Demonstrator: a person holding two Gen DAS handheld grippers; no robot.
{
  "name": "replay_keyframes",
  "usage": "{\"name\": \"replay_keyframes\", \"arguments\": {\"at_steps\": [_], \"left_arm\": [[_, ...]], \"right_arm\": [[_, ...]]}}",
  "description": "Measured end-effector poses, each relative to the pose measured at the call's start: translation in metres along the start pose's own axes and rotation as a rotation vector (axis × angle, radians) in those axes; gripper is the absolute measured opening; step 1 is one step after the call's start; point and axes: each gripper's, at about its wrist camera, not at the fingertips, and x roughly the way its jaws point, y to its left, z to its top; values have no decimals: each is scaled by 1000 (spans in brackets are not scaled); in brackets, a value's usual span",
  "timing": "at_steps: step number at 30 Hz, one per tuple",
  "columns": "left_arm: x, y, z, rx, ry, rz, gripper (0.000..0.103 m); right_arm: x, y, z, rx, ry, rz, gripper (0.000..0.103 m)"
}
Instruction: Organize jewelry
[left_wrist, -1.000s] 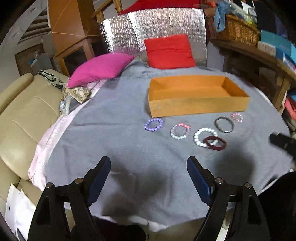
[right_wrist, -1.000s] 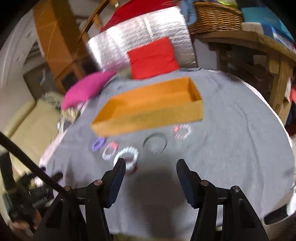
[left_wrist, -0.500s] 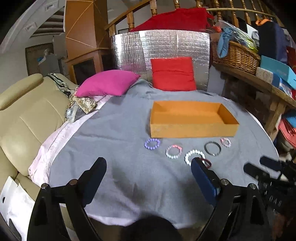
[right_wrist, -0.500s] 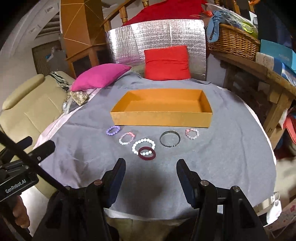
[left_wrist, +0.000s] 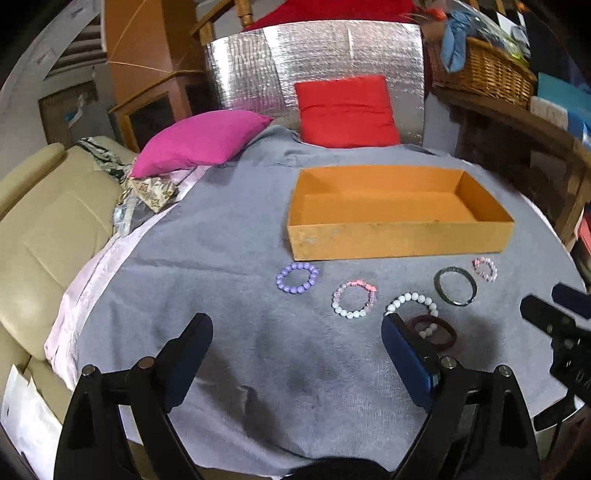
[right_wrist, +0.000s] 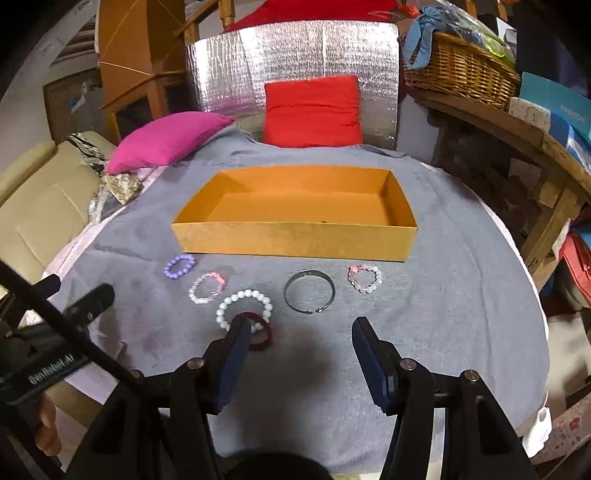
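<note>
Both grippers tilt downward over the grey-covered worktop (right_wrist: 461, 295). The left gripper (left_wrist: 297, 354) has just widened its jaws, nothing between them; the right gripper (right_wrist: 297, 350) is half open, empty. Bracelets (right_wrist: 310, 291) lie at 6 o'clock of the orange box (right_wrist: 295, 240).

A grey-clothed tabletop (right_wrist: 461, 314) carries an orange box (right_wrist: 295, 236) beyond the right claw (right_wrist: 299, 354). Between them lie six bracelets (right_wrist: 309, 291) in a loose row, the maroon one (right_wrist: 260, 332) just beside its left finger.

matt orange cardboard box (right_wrist: 295, 242) on a nappy grey cloth (right_wrist: 443, 314); at twelve o'clock, crinkled shiny foil panel (right_wrist: 295, 62); glossy purple bead bracelet (left_wrist: 297, 277).
</note>
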Motion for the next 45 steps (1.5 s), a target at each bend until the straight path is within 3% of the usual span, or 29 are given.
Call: {"name": "replay_keyframes", "arguments": {"at_steps": [8, 15, 21, 26, 30, 34, 36, 40, 43, 45], "left_arm": [[22, -5, -6, 1, 62, -96, 93], [39, -7, -12, -26, 118, -123, 93], [52, -28, -7, -7, 162, -156, 93], [58, -51, -10, 2, 201, -227, 93], [60, -58, -10, 21, 196, -239, 93], [60, -34, -7, -4, 151, -193, 92], [62, -12, -6, -17, 131, -130, 92], [68, 26, -2, -57, 130, -84, 92], [76, 48, 1, -74, 130, -79, 92], [80, 57, 0, -90, 135, -99, 92]], "right_arm": [[20, -13, 0, 23, 7, 3, 61], [27, -55, -12, 186, 27, 56, 61], [29, -70, -27, 250, 40, 77, 61], [27, -77, -34, 247, 39, 88, 61], [27, -86, -37, 273, 40, 94, 61], [28, -81, -35, 261, 35, 147, 61], [33, -66, -32, 219, 49, 215, 61], [58, -34, -27, 160, 104, 302, 61], [82, -16, -26, 161, 162, 332, 51], [95, -8, -25, 166, 181, 306, 46]]}}
